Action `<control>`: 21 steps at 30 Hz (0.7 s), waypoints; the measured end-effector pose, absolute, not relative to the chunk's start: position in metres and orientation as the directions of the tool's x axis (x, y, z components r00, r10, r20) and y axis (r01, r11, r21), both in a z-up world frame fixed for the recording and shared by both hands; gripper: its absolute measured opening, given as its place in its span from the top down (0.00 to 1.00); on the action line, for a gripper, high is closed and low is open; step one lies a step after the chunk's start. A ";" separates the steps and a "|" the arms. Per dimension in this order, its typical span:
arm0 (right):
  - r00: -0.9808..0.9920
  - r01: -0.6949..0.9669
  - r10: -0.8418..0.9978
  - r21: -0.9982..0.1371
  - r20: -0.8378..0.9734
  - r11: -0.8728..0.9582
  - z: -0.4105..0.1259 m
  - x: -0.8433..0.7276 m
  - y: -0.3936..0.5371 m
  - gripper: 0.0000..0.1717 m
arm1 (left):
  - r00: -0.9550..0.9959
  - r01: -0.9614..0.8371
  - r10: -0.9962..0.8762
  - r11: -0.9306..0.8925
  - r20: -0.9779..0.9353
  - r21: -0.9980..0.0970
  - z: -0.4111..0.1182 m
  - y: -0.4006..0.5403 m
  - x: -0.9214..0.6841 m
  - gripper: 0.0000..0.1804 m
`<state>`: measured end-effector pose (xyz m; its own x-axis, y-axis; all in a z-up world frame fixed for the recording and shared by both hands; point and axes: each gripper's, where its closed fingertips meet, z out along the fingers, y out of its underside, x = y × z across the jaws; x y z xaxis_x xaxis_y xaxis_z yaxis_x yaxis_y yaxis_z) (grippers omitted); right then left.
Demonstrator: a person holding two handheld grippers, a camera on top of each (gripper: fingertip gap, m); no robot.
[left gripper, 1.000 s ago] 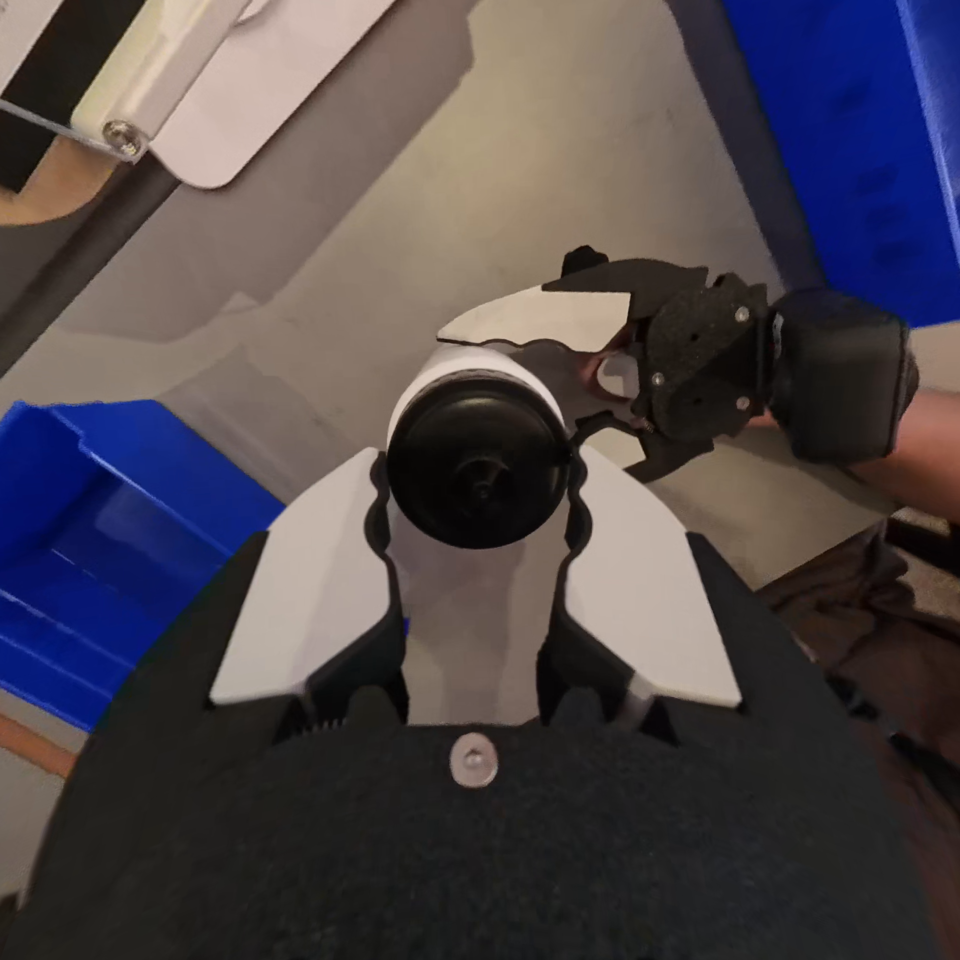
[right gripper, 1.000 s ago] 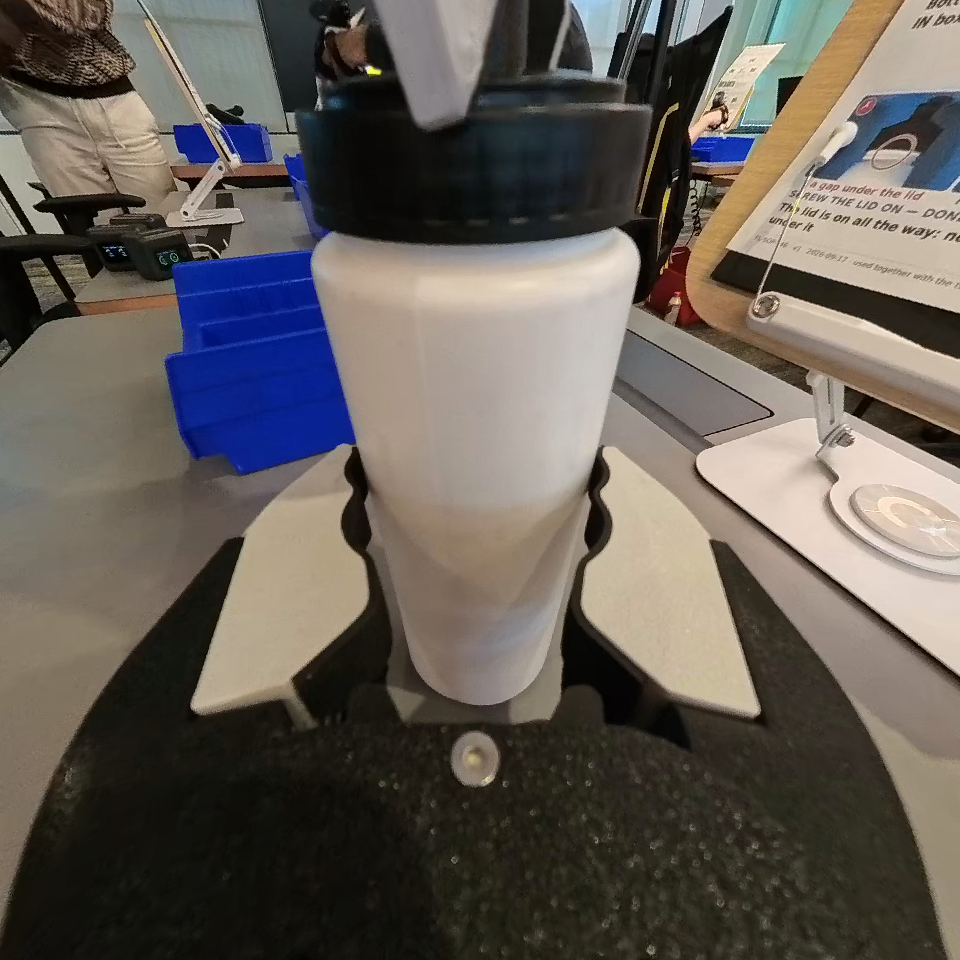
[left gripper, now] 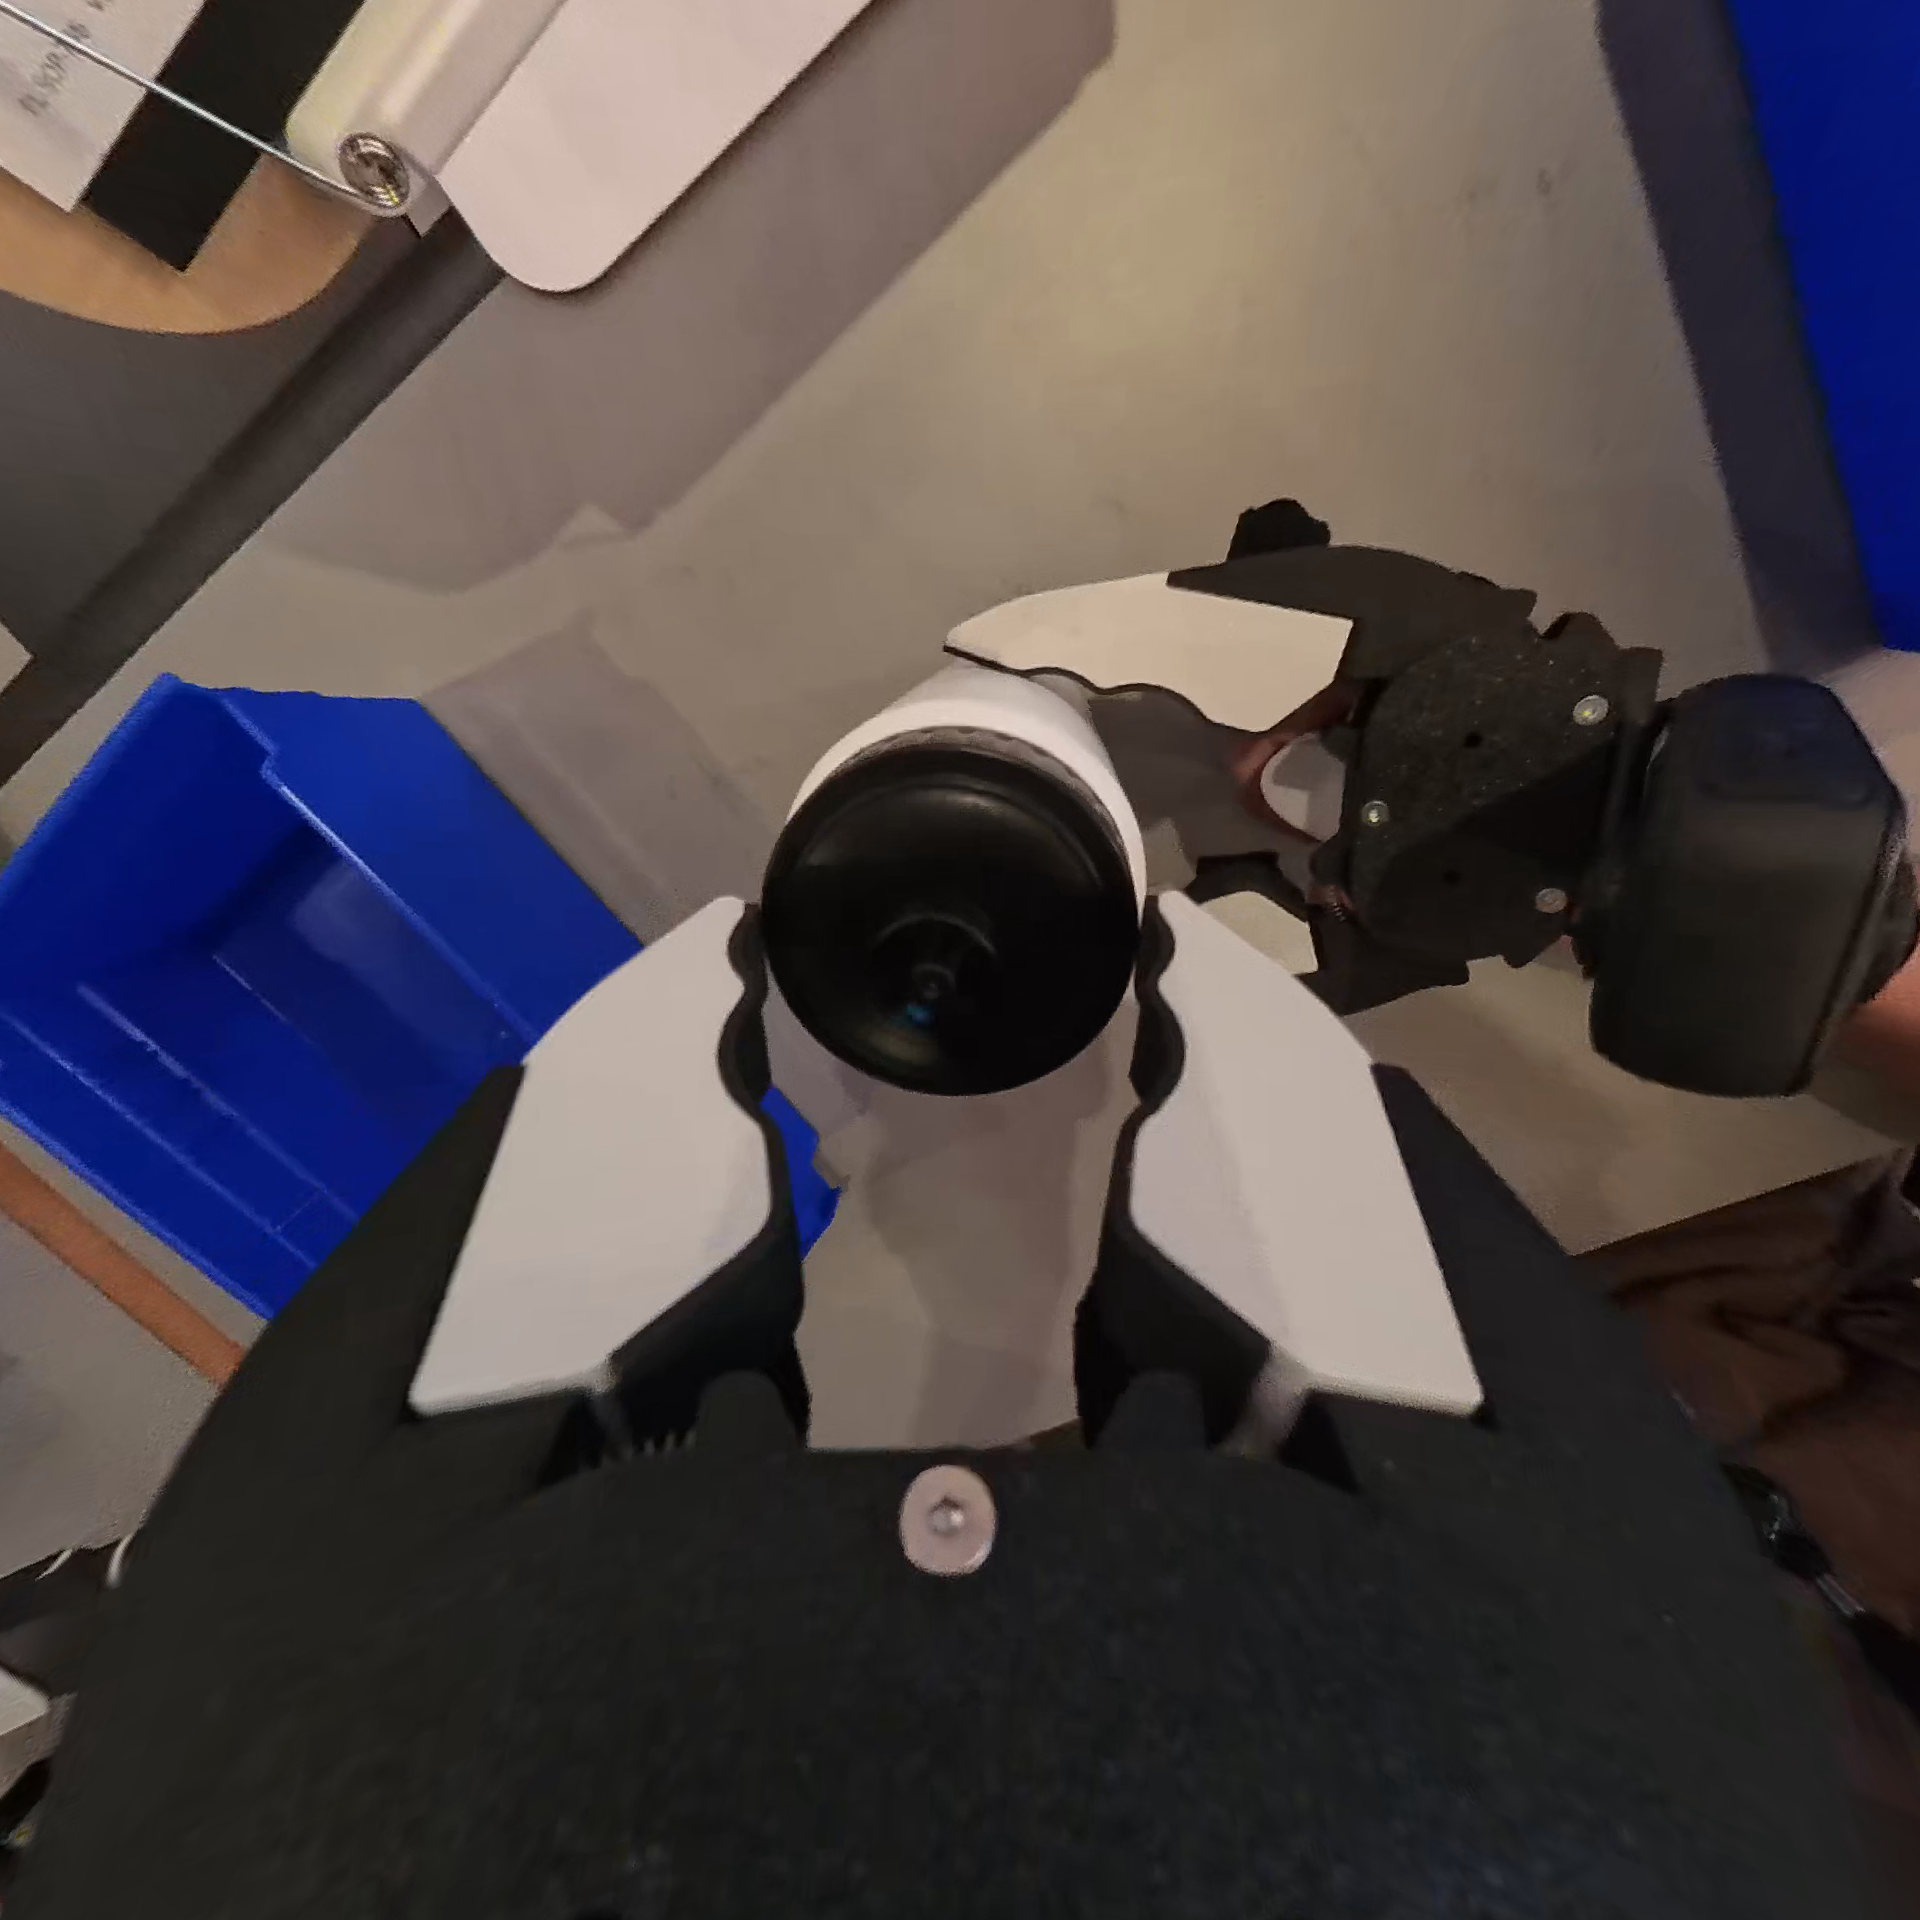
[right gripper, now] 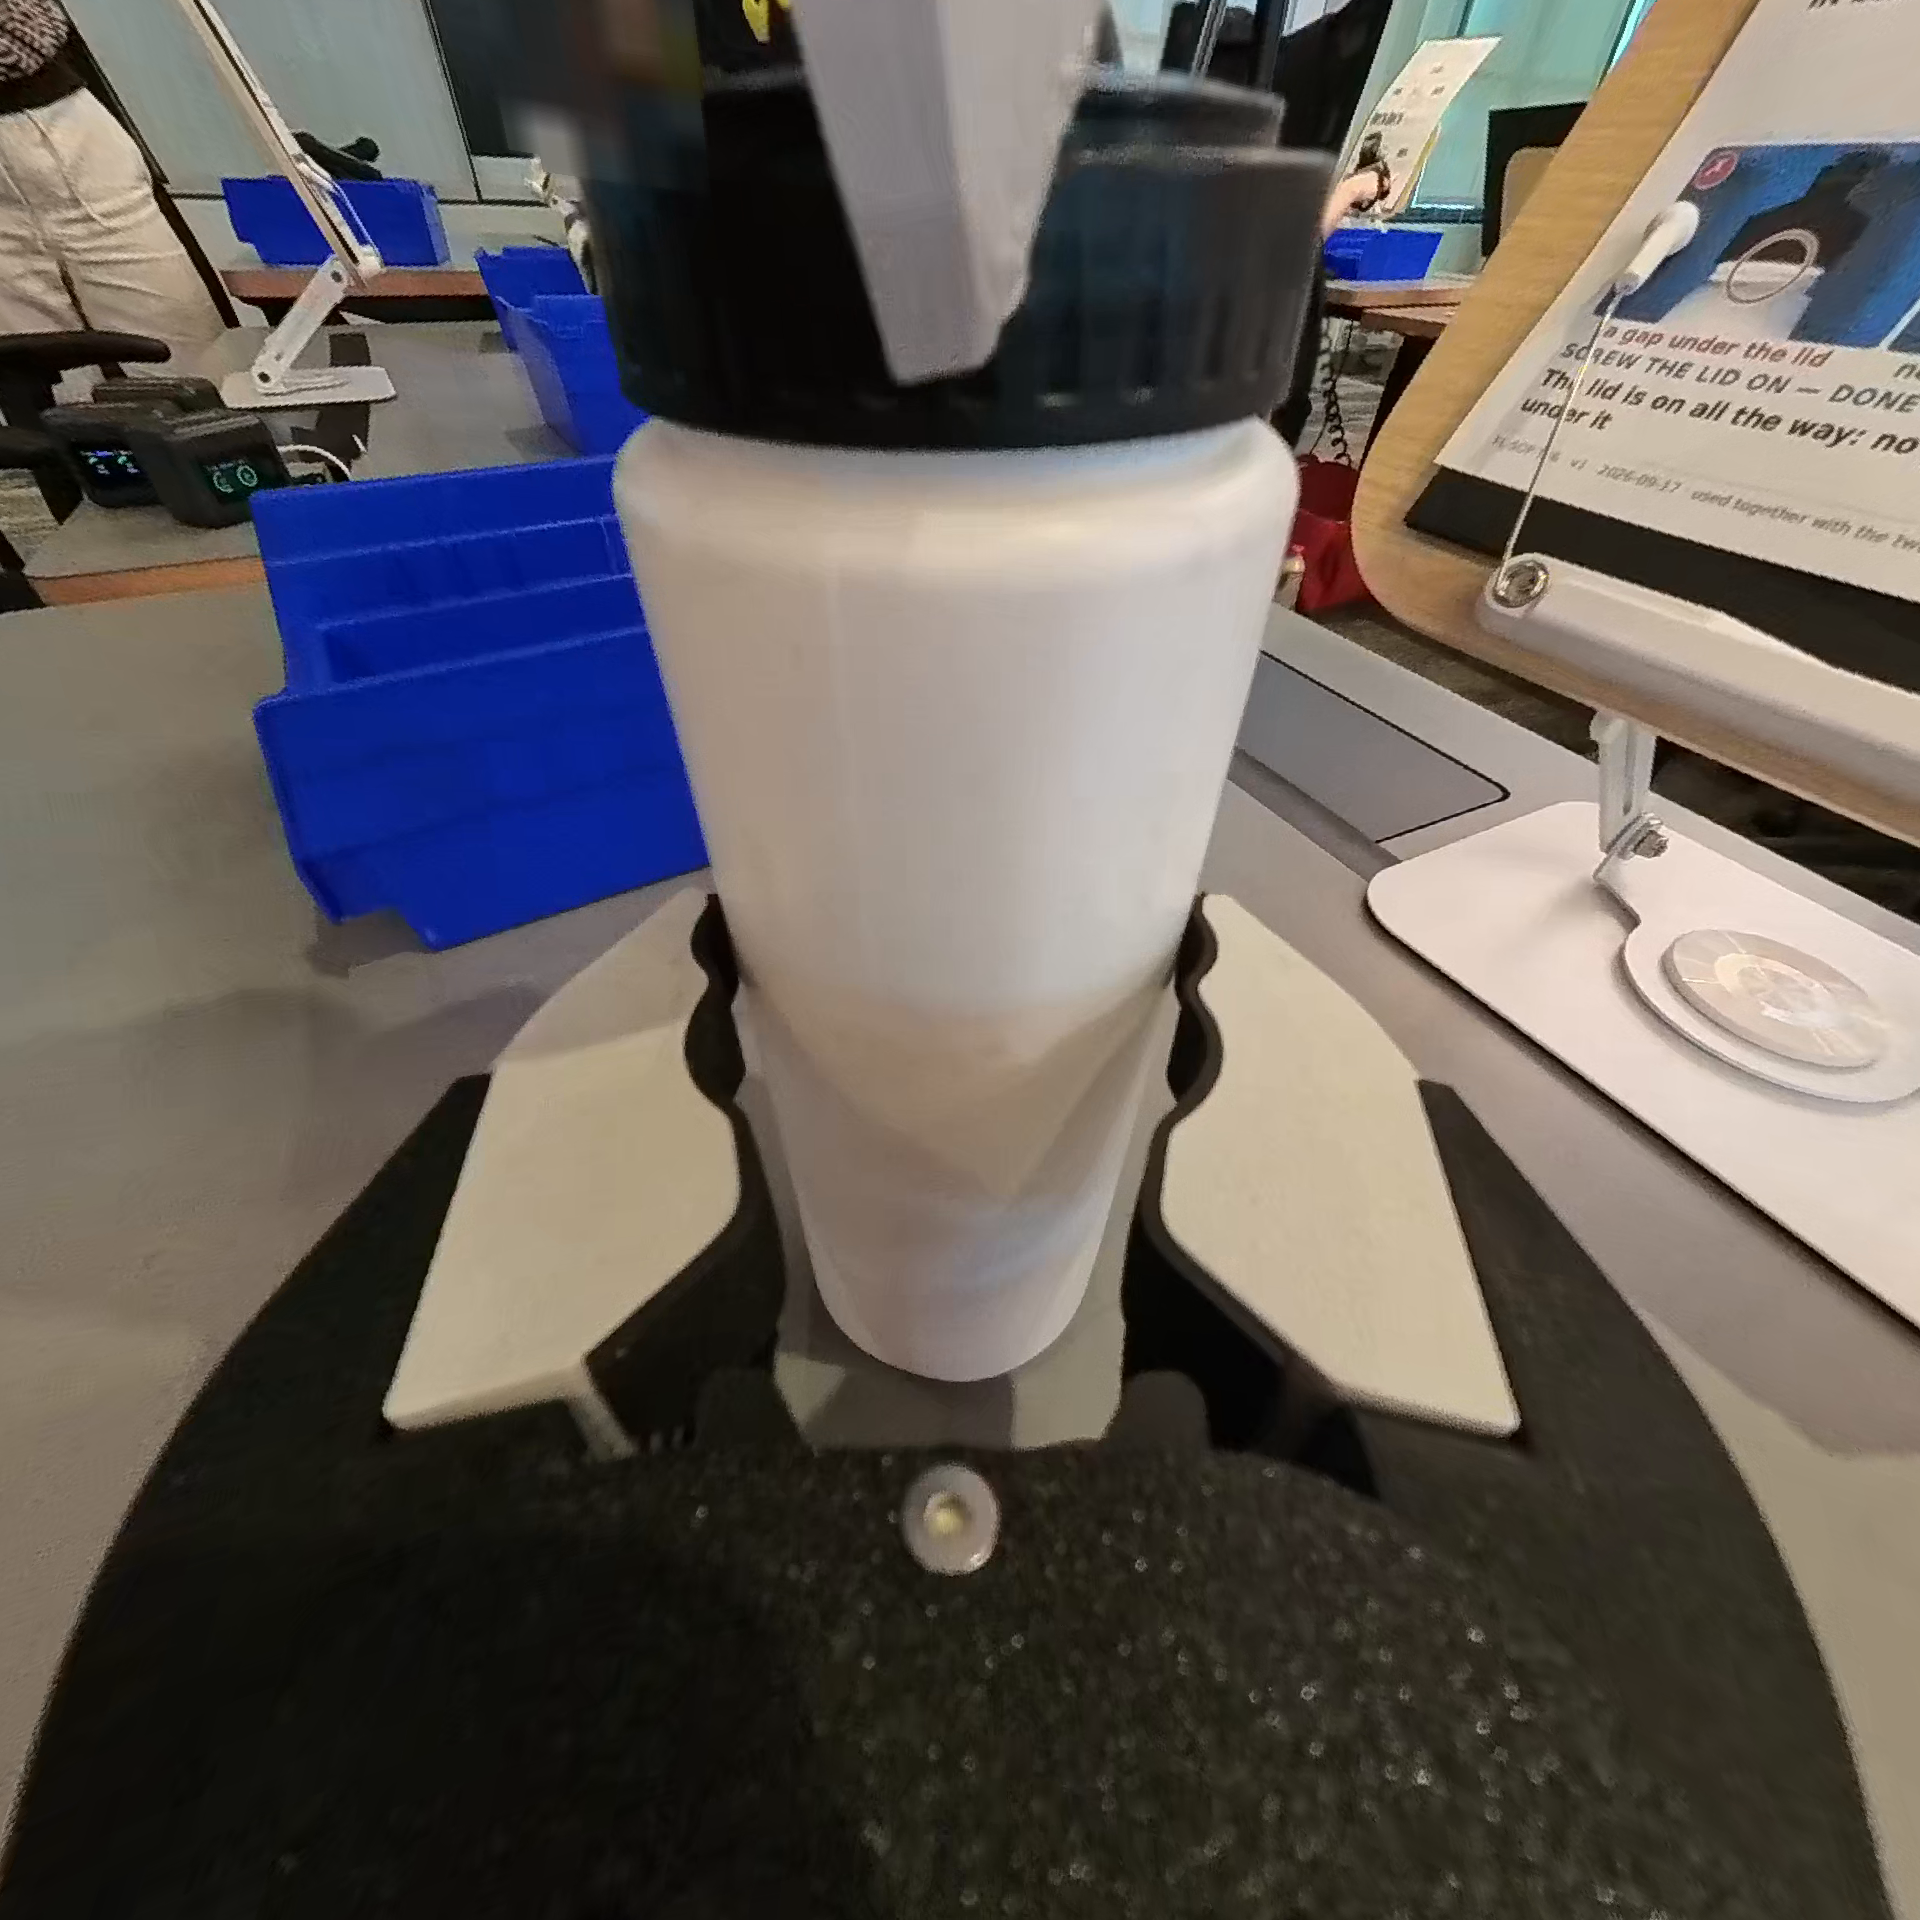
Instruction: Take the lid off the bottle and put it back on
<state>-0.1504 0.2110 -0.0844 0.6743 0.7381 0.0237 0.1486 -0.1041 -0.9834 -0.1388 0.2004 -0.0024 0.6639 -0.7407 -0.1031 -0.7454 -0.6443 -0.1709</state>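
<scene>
A white bottle (right gripper: 956, 779) stands upright on the grey table (right gripper: 156, 831) with a black ribbed lid (right gripper: 1153, 322) on its neck. My right gripper (right gripper: 951, 987) is shut on the bottle's body, with both pads pressed against its sides. My left gripper (left gripper: 948, 935) comes down from above and is shut on the lid (left gripper: 948, 904), one pad on each side of its rim. One of its white fingers (right gripper: 925, 208) shows in front of the lid in the right wrist view, where the lid is blurred. The right gripper's black body (left gripper: 1475, 810) shows beside the bottle in the left wrist view.
A blue bin (right gripper: 468, 707) stands left of the bottle, with more bins behind it. A wooden board with an instruction sheet (right gripper: 1714, 364) stands on a white base plate (right gripper: 1558, 987) at the right. A person (right gripper: 62, 208) and small devices are at the far left.
My left gripper has turned a little around the lid, and its finger has shifted across the lid's front in the right wrist view. My right gripper and the bottle have stayed in place.
</scene>
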 end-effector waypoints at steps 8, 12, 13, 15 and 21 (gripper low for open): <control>0.655 0.125 0.756 -0.987 0.005 -0.102 -0.085 -0.149 0.211 0.53 | 0.284 -0.959 -0.950 -0.279 -0.133 -0.051 -0.003 0.199 -0.136 0.62; 0.630 0.119 0.776 -0.988 0.001 -0.095 -0.084 -0.149 0.209 0.53 | -0.070 -0.998 -0.975 0.070 -0.213 0.008 -0.006 0.198 -0.137 0.62; 0.629 0.122 0.777 -0.988 0.002 -0.096 -0.085 -0.149 0.209 0.53 | -0.110 -0.994 -0.969 0.108 -0.223 0.025 -0.006 0.198 -0.138 0.62; 0.632 0.127 0.775 -0.987 0.006 -0.096 -0.085 -0.150 0.209 0.53 | -0.116 -0.993 -0.967 0.109 -0.227 0.043 -0.006 0.200 -0.140 0.62; 0.639 0.126 0.769 -0.987 0.003 -0.102 -0.086 -0.150 0.209 0.53 | 0.173 -0.983 -0.963 -0.156 -0.206 -0.095 -0.001 0.196 -0.138 0.47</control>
